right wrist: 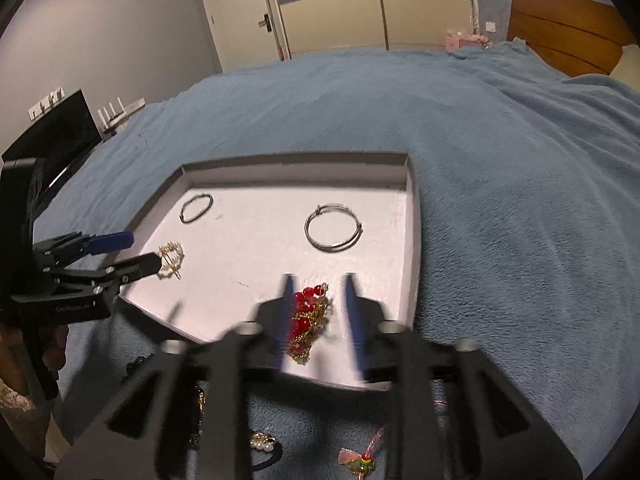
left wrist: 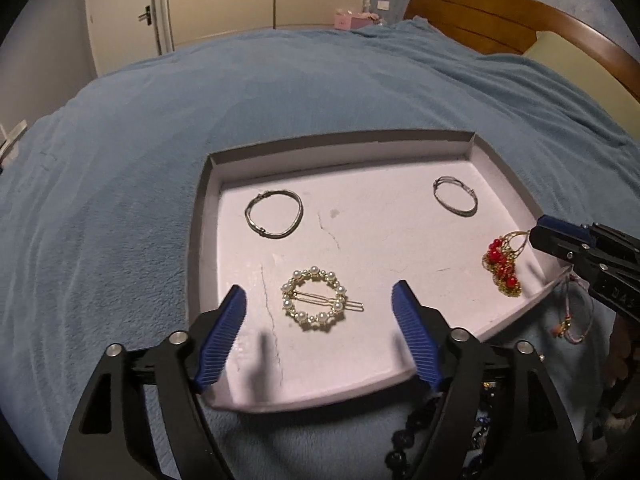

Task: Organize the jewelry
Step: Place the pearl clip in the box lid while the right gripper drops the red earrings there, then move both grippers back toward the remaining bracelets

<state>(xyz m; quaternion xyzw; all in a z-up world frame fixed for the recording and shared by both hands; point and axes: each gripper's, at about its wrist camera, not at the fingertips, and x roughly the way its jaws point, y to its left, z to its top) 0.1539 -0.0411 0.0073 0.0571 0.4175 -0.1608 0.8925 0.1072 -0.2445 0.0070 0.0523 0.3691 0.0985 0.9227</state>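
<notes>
**Tray on the blue bed, 4 pieces inside**

A blue blanket (left wrist: 120, 168) fills the middle of both views, covering a bed with a wooden headboard (left wrist: 500, 20) at upper right. A wardrobe (right wrist: 372, 4) and a door (right wrist: 232, 16) close off the top of the frame.

A shallow tray (left wrist: 202, 216) with a pale floor lies on the blanket at centre. It holds 2 silver bangles (left wrist: 274, 214) (left wrist: 455, 196) toward the back, a pearl ring-shaped clip (left wrist: 314, 300) at front centre, and a red-bead and gold-chain piece (left wrist: 502, 268) at its right edge.

The left gripper (left wrist: 320, 336) stands wide, its blue pads either side of the pearl clip without touching it. The right gripper (right wrist: 318, 312) is motion-blurred in its own view; its jaws stand narrowly apart around the bead piece, not pressing it.

Below the tray's near rim, dark beads (left wrist: 404, 440) and a pink ornament (right wrist: 360, 456) lie partly hidden behind the gripper frames.
</notes>
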